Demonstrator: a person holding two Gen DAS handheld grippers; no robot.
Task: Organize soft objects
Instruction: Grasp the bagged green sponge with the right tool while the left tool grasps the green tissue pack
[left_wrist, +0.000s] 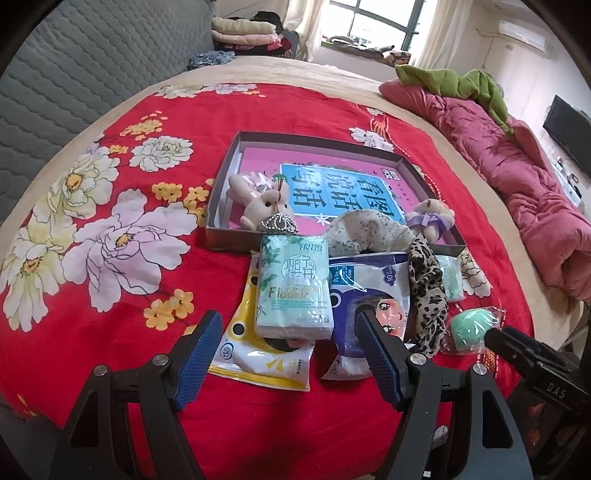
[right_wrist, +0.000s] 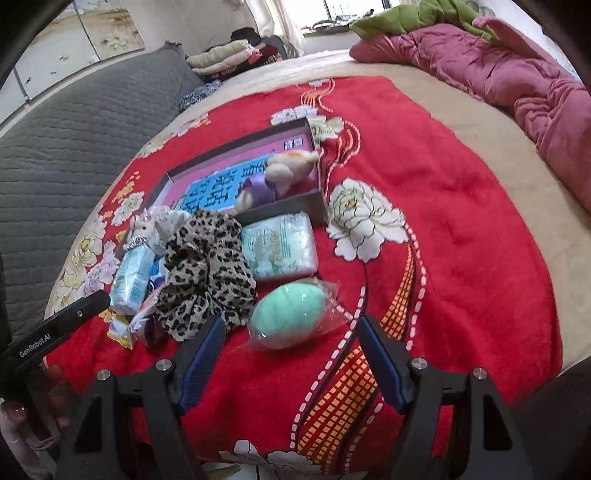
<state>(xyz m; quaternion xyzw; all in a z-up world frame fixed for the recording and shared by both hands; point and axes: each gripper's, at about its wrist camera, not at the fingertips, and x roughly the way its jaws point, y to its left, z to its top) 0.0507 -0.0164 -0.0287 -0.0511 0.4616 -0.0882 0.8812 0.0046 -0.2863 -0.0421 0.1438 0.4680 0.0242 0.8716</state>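
The right gripper (right_wrist: 291, 354), jaws wide and empty, hangs just short of the wrapped mint-green sponge (right_wrist: 290, 315), whose long axis slants across the gap, while the equally wide, empty left gripper (left_wrist: 288, 343) faces the tissue pack (left_wrist: 293, 288).

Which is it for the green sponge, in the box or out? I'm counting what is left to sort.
Out. The green sponge, in clear wrap, lies on the red blanket, in front of the box, apart from it.
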